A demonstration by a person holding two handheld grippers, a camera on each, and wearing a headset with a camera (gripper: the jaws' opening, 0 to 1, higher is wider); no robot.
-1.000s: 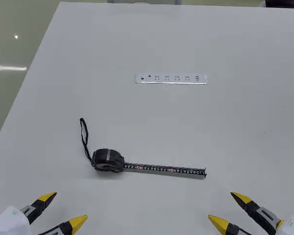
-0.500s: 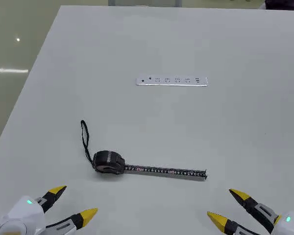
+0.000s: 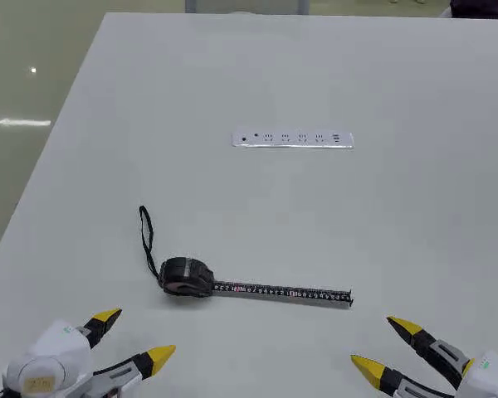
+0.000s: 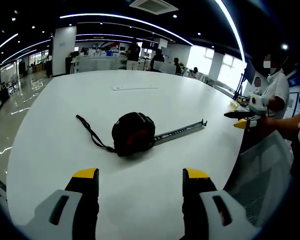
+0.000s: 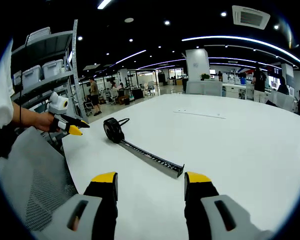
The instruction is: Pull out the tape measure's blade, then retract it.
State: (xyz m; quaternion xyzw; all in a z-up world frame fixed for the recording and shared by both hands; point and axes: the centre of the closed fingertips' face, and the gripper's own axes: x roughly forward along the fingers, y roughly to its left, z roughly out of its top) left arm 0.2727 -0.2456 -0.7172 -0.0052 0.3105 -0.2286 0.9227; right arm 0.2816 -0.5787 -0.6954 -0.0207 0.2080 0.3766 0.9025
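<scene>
- The tape measure (image 3: 184, 276) lies on the white worktop (image 3: 398, 207), near my edge of it and a little left of centre in the head view.
- Its blade (image 3: 282, 292) is already out of the case, lying flat on the worktop and running off to my right, with the end hook (image 3: 349, 298) at the far tip.
- So I judge the pulling-out half of the job done; the retracting half is left.
- The wrist strap (image 3: 146, 236) trails away from the case on the side opposite the blade.
- My left hand-held gripper (image 3: 135, 336) is open and empty, near the case but not touching it; in the left gripper view the case sits straight ahead between the jaws.
- My right hand-held gripper (image 3: 382, 343) is also open and empty, just short of the hook and clear of the blade.
- To finish, I expect I must steady the case and release the lock, though I cannot make out the lock button from here.
- A power strip (image 3: 292, 138) lies further back on the worktop, well apart from all this.
</scene>
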